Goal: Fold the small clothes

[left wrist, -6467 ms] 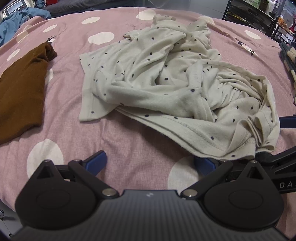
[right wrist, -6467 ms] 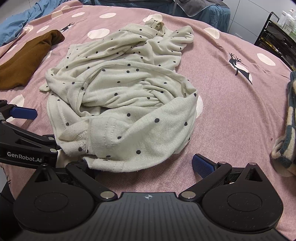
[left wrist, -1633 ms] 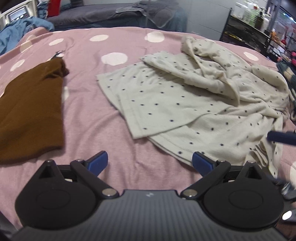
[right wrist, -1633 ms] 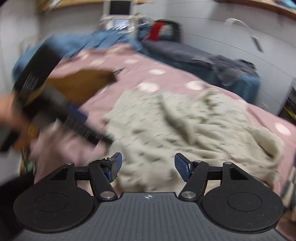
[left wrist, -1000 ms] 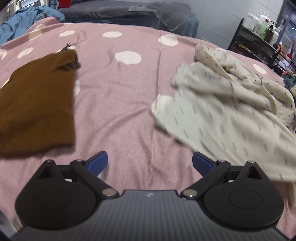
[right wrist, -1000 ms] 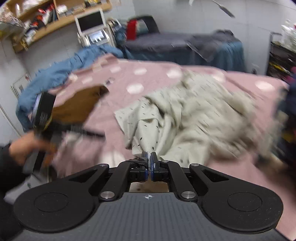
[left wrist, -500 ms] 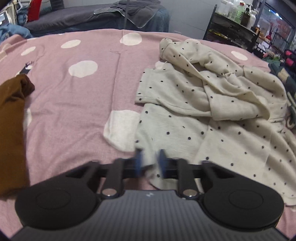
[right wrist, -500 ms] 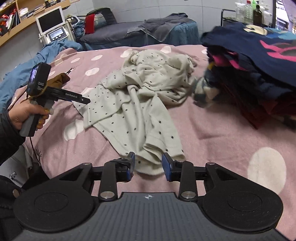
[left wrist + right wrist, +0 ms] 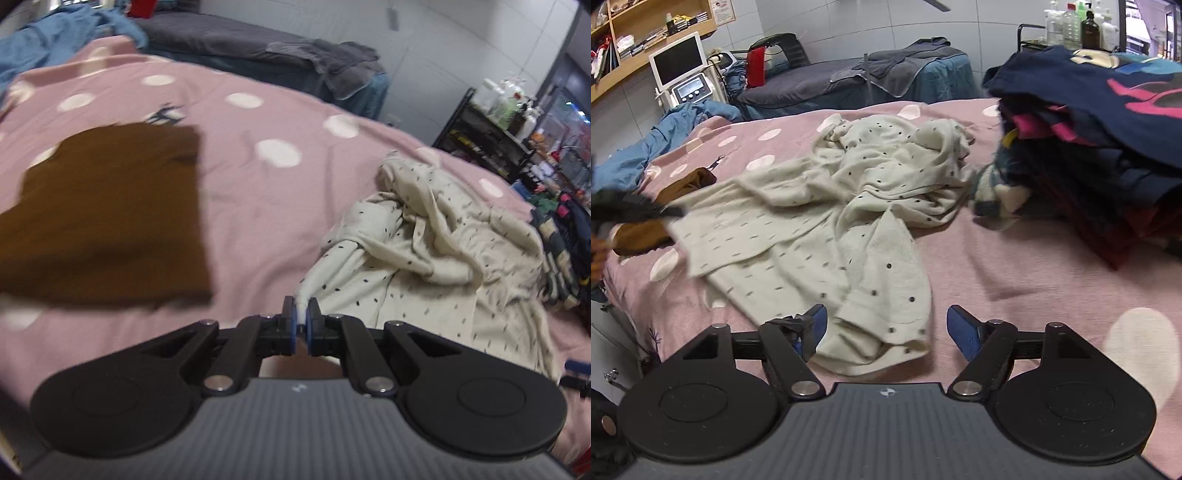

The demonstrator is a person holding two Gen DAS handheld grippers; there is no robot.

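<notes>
My left gripper (image 9: 301,317) is clamped on a corner of the cream dotted garment (image 9: 827,221), pulling that edge out across the pink spotted bedspread (image 9: 1015,266). My right gripper (image 9: 884,326) has just been opening and now stands wide, its jaws either side of the near hem but not pressing it. The garment looks crumpled at the far end, so no fold is made yet. I'm only spreading it flat. The brown garment (image 9: 99,218) lies flat well to the left, apparently done, and a stack of dark clothes (image 9: 1100,147) waits at the right

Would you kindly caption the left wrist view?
Left gripper pinching the dotted top beside a brown garment.
</notes>
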